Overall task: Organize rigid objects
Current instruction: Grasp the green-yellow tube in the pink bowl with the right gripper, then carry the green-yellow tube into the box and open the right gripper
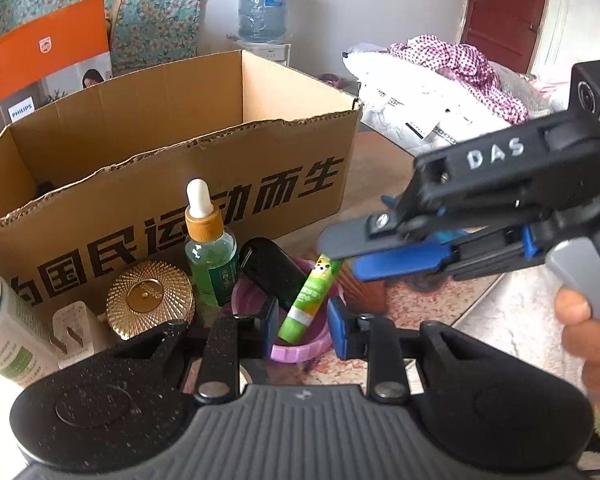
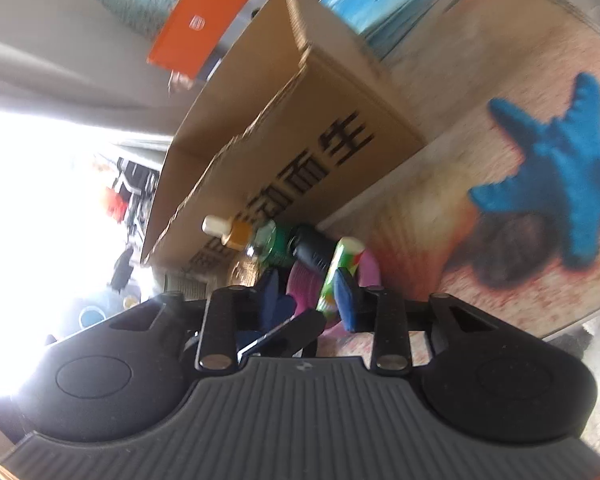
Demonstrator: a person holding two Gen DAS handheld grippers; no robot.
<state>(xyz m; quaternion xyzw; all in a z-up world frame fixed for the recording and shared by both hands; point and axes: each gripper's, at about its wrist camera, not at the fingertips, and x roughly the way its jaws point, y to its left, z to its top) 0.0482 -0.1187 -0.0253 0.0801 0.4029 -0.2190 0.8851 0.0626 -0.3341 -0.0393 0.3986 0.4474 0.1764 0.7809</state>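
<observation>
A green glue stick [image 1: 310, 300] leans in a purple bowl [image 1: 300, 350] with a black object [image 1: 270, 270] beside it. My left gripper [image 1: 302, 330] is open, its blue pads on either side of the bowl and stick. My right gripper [image 1: 340, 252] comes in from the right, tilted, its fingers close together just above the stick's top. In the right wrist view the right gripper [image 2: 312, 300] is open around the glue stick [image 2: 340, 272] and the bowl [image 2: 304, 284]. An open cardboard box [image 1: 172, 152] stands behind.
A green dropper bottle [image 1: 210, 256], a gold round lid [image 1: 150, 298], a white plug [image 1: 74, 330] and a white bottle [image 1: 0, 324] stand in front of the box. An orange Philips box [image 1: 48, 56] is behind it. The table [image 2: 480, 240] has a starfish print.
</observation>
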